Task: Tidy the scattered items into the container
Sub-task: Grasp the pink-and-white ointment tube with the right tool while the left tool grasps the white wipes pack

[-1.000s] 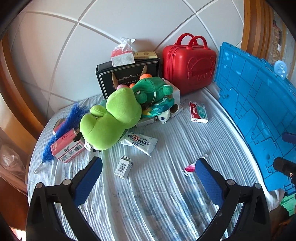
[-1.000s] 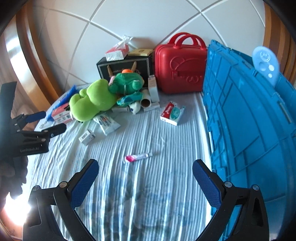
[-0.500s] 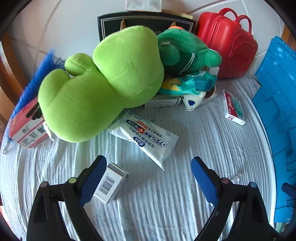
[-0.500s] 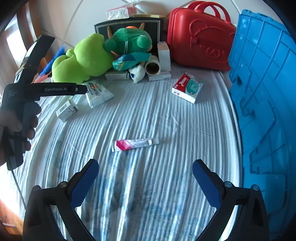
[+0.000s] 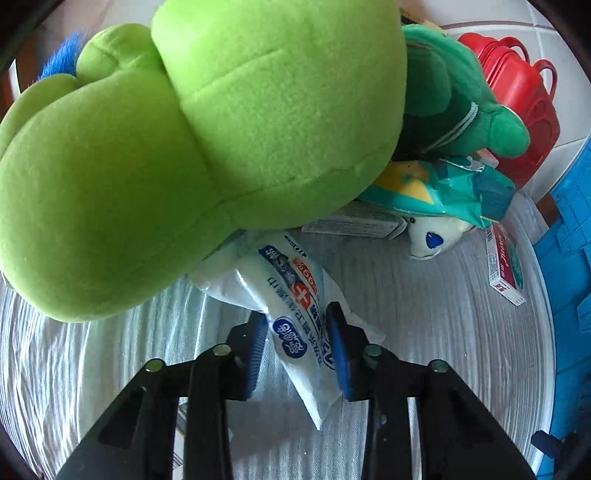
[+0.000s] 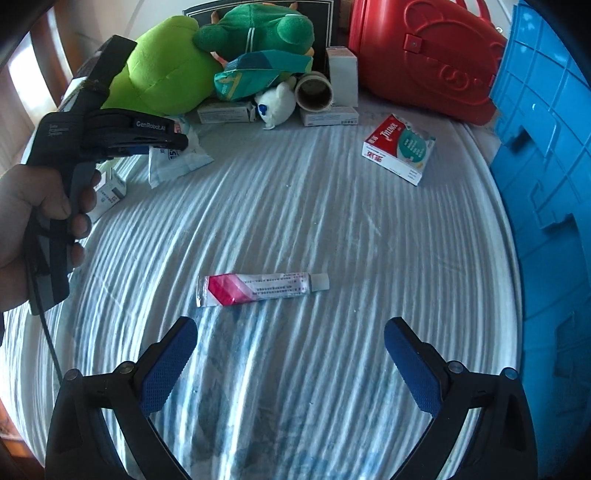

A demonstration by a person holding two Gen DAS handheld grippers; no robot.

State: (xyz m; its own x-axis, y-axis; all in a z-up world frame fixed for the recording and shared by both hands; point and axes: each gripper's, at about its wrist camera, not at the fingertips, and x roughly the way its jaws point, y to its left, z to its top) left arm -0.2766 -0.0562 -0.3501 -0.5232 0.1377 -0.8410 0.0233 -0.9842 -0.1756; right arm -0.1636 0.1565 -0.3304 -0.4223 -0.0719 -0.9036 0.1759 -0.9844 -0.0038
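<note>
We note the left gripper (image 5: 297,334) clenched on the white wipes packet (image 5: 291,310): its jaws have just been closing, and the blue pads now pinch the packet across its width near the end closest to us. The packet lies on the striped bed sheet (image 5: 424,314), and its far end is tucked under the big lime-green plush (image 5: 166,147).

The right gripper (image 6: 290,354) is released, jaws wide apart and holding nothing, hanging above the sheet just short of the pink-and-white ointment tube (image 6: 258,290), which lies flat and crosswise in the middle of the bed.

Farther back sit a red-and-white medicine box (image 6: 400,153) toward the right edge of the bed, then the heap along the far edge: the dark green plush (image 6: 258,33), a teal bag (image 6: 258,72), a small white toy (image 6: 277,103), a tape roll (image 6: 314,92) and a red case (image 6: 424,55). The blue container (image 6: 546,166) stands against the right edge.

Risks, as we judge them:
- The packet is soft and slick, so it may slide out of the pads on lifting.
- With the plush weighing on its far end, a straight pull could drag or topple the heap.
- The tube is thin and flat, so the right gripper's fingers may close over it or bunch the sheet instead.
- Both hands then head for the same container and could cross.
</note>
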